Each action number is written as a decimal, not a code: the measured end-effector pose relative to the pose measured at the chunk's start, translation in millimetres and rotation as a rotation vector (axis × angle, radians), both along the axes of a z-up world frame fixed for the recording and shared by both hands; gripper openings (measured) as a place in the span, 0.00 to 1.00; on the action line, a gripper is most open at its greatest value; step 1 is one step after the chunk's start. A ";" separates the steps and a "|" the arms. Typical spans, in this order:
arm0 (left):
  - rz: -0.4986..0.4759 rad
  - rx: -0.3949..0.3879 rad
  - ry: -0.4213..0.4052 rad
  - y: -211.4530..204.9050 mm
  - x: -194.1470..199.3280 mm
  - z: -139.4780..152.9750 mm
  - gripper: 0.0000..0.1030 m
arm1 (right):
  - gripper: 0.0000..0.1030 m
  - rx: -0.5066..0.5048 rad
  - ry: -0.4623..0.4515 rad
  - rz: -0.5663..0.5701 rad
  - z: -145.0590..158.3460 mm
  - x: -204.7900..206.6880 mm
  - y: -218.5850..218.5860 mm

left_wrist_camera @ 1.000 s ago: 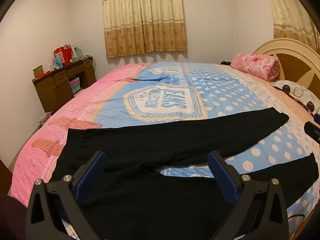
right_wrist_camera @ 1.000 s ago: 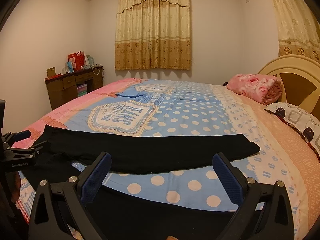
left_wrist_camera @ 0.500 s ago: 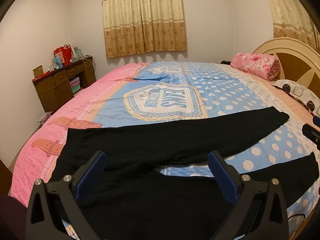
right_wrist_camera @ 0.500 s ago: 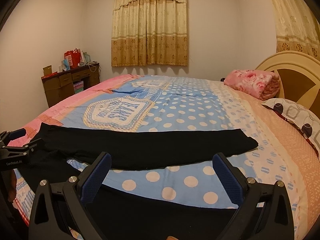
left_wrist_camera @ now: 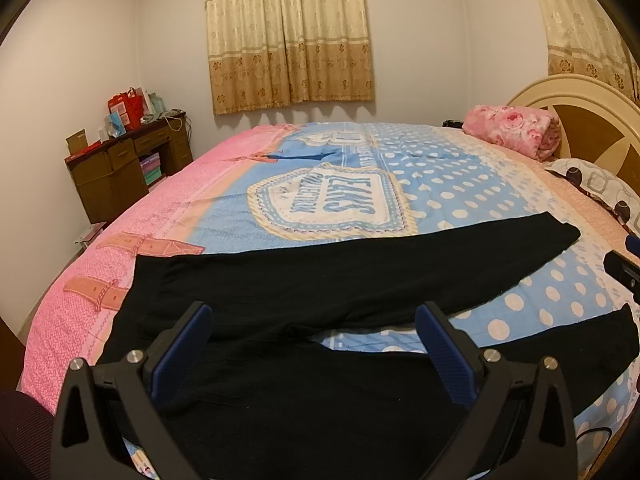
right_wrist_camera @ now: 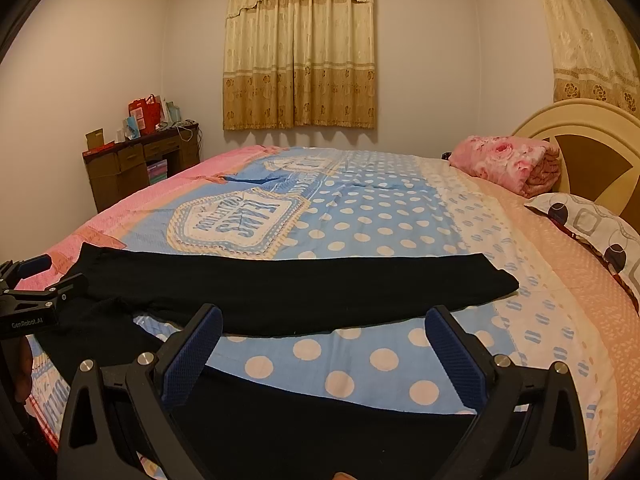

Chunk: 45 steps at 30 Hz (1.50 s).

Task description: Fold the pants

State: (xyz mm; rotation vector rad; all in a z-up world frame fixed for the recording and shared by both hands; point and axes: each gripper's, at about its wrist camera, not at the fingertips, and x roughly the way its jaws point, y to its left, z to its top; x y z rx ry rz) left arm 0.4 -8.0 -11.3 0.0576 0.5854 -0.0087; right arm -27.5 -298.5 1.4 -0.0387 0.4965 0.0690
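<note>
Black pants (left_wrist_camera: 320, 280) lie spread flat across the near part of the bed (left_wrist_camera: 440, 184), waist to the left, two legs running right with a gap of bedspread between them. The far leg (right_wrist_camera: 320, 288) ends at a cuff on the right; the near leg (right_wrist_camera: 320, 432) crosses the bottom of the right wrist view. My left gripper (left_wrist_camera: 316, 344) hovers open over the crotch area, holding nothing. My right gripper (right_wrist_camera: 324, 348) is open above the gap between the legs, also empty. The left gripper (right_wrist_camera: 36, 280) shows at the left edge of the right wrist view.
A rolled pink floral blanket (left_wrist_camera: 516, 128) and a patterned pillow (left_wrist_camera: 600, 192) lie by the headboard (left_wrist_camera: 592, 108) on the right. A brown desk (left_wrist_camera: 124, 168) with bags stands at the far left wall. Curtains (left_wrist_camera: 288, 32) hang behind the bed.
The right wrist view has shifted a little to the right and lower over the pants. The left gripper has barely moved. Both stay open.
</note>
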 end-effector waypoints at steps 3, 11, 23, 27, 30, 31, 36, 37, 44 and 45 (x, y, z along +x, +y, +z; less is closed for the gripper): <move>0.000 0.000 0.000 0.1 0.0 -0.1 1.00 | 0.99 0.001 0.000 0.000 -0.1 0.0 -0.1; 0.000 0.002 0.005 0.7 -0.9 -2.2 1.00 | 0.99 0.003 0.006 0.003 -4.4 1.4 0.0; 0.005 0.018 0.033 6.4 7.0 -17.8 1.00 | 0.99 0.009 0.027 -0.004 -10.2 8.9 -6.1; 0.008 0.028 0.044 3.8 10.6 -21.3 1.00 | 0.99 0.009 0.038 -0.006 -13.5 13.9 -9.1; 0.015 0.039 0.053 4.1 15.1 -24.9 1.00 | 0.99 0.010 0.047 -0.006 -15.6 17.4 -11.3; 0.017 0.044 0.055 4.3 17.2 -26.0 1.00 | 0.99 0.009 0.051 -0.004 -16.6 18.8 -12.5; 0.038 0.064 0.078 12.0 31.9 -32.5 1.00 | 0.99 -0.014 0.073 0.025 -19.0 30.1 -21.5; 0.043 0.070 0.082 14.7 35.7 -33.4 1.00 | 0.99 -0.020 0.078 0.032 -19.1 33.5 -26.1; 0.080 0.137 0.075 38.0 75.2 -32.0 1.00 | 0.99 -0.033 0.166 -0.024 -27.0 87.8 -101.9; 0.090 0.147 0.073 43.6 82.9 -32.2 1.00 | 0.99 -0.033 0.203 -0.044 -31.3 105.4 -120.2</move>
